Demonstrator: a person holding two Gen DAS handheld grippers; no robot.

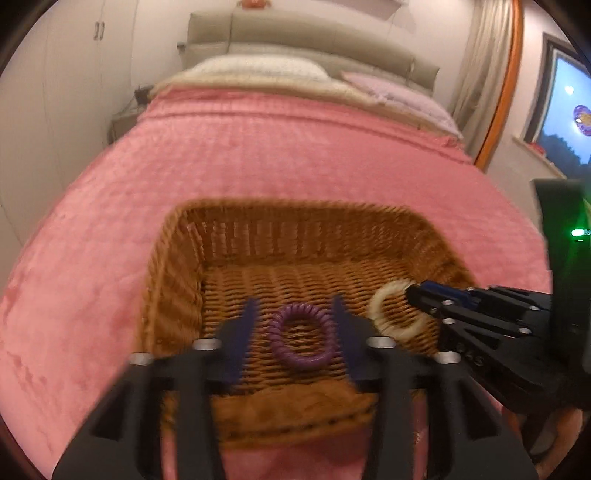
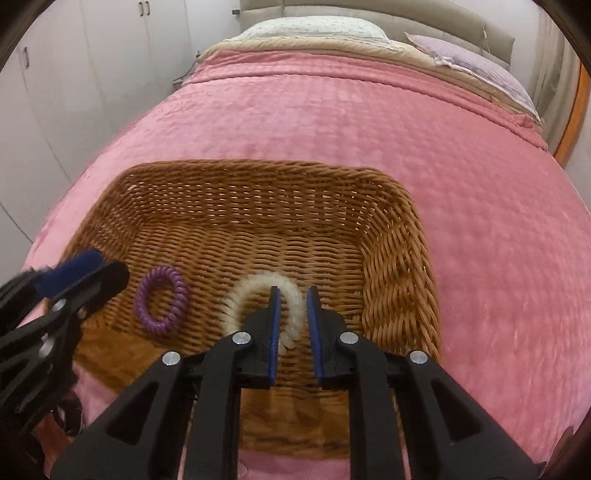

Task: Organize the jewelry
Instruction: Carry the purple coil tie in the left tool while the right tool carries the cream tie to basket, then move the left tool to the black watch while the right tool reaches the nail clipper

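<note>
A brown wicker basket (image 1: 236, 221) (image 2: 399, 280) sits on the pink bedspread. A purple spiral hair tie (image 1: 301, 341) (image 2: 160, 299) lies on the basket floor. My left gripper (image 1: 295, 314) is open just above it, one blue pad on each side, not touching; it also shows in the right wrist view (image 2: 79, 271). A cream spiral hair tie (image 1: 395, 310) (image 2: 255, 295) lies to the right of the purple one. My right gripper (image 2: 293, 295) is partly open, its pads on both sides of the cream tie's right side; it also shows in the left wrist view (image 1: 415, 291).
The pink bedspread (image 1: 277, 147) (image 2: 369, 110) stretches far beyond the basket. Pillows (image 1: 258, 70) (image 2: 314, 29) lie at the headboard. White wardrobes (image 2: 74, 74) stand on the left. A window (image 1: 569, 122) is on the right.
</note>
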